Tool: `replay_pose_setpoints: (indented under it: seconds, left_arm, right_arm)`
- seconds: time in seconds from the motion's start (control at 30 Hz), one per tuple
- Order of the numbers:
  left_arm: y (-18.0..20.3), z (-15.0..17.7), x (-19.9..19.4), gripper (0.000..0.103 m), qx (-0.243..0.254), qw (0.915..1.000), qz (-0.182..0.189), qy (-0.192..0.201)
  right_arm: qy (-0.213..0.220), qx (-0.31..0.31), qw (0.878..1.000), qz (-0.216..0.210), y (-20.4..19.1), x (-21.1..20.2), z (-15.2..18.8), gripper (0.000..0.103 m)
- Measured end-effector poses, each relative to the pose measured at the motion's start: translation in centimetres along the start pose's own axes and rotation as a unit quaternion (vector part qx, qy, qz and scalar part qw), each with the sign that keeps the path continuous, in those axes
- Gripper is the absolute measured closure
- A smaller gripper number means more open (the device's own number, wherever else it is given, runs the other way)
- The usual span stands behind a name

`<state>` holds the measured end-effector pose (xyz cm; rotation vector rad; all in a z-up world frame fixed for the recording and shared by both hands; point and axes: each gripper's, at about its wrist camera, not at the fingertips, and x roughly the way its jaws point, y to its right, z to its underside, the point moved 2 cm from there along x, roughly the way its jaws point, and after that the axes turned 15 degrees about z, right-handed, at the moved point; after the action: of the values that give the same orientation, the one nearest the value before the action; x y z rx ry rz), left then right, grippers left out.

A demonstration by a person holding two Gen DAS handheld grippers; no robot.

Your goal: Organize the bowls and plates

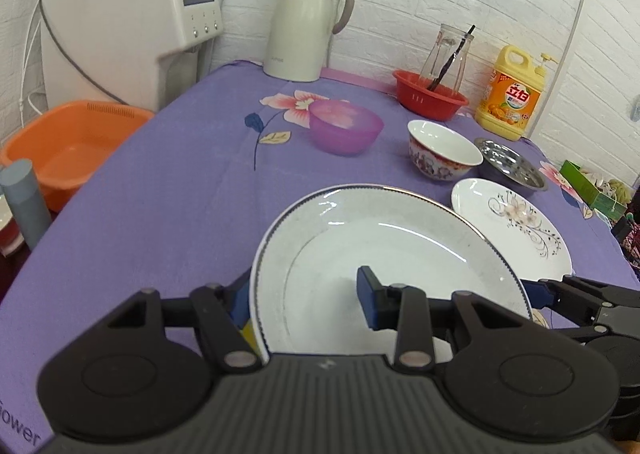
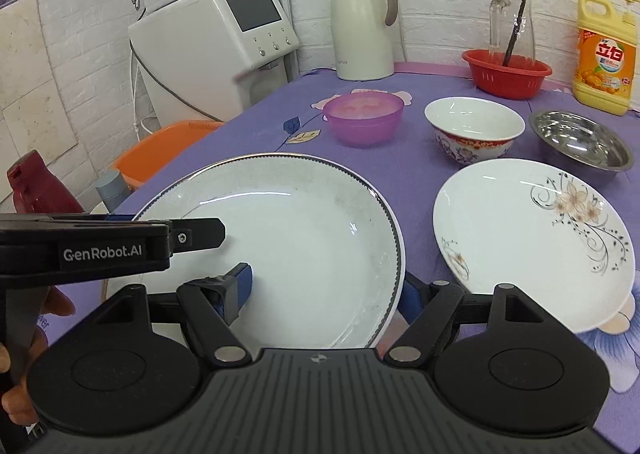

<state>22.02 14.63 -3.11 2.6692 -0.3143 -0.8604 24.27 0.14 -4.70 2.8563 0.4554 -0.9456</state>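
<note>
A large white plate (image 1: 400,254) (image 2: 288,238) with a dark rim lies at the near edge of the purple cloth. My left gripper (image 1: 306,302) is open and straddles its left rim, one finger outside, one over the plate. My right gripper (image 2: 326,294) is open and straddles its right rim. The left gripper shows in the right wrist view (image 2: 120,242). To the right lies a flowered white plate (image 1: 516,222) (image 2: 536,242). Behind stand a purple bowl (image 1: 344,126) (image 2: 364,118), a patterned ceramic bowl (image 1: 444,150) (image 2: 474,130) and a steel bowl (image 1: 512,166) (image 2: 580,144).
A thermos jug (image 1: 304,26) (image 2: 360,22), a red basket (image 1: 430,94) (image 2: 506,72) with a glass bottle, and a yellow detergent bottle (image 1: 512,94) (image 2: 604,54) stand at the back. An orange basin (image 1: 72,146) and a water dispenser (image 1: 132,22) are beyond the left edge.
</note>
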Motion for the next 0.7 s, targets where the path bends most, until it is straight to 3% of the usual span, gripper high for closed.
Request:
replay_pose_setpoints:
  seconds: [0.43, 0.57, 0.63, 0.7]
  left_arm:
    - [-0.1, 3.7, -0.7, 0.065, 0.019, 0.9998, -0.003, -0.008]
    - [0.2, 3.7, -0.9, 0.055, 0.049, 0.9985, -0.019, 0.016]
    - [0.7, 3.4, -1.4, 0.034, 0.068, 0.9969, -0.028, 0.027]
    - [1.0, 3.0, -2.2, 0.033, 0.081, 0.9950, -0.037, 0.047]
  right_arm:
    - [0.016, -0.028, 0.999, 0.033, -1.4, -1.6, 3.6, 0.000]
    - [0.000, -0.034, 0.999, 0.030, -1.5, -0.9, 4.5, 0.000]
    - [-0.001, -0.031, 0.999, 0.022, -1.4, -0.8, 4.5, 0.000]
    - [0.006, -0.016, 1.000, 0.016, -0.8, -1.2, 4.3, 0.000]
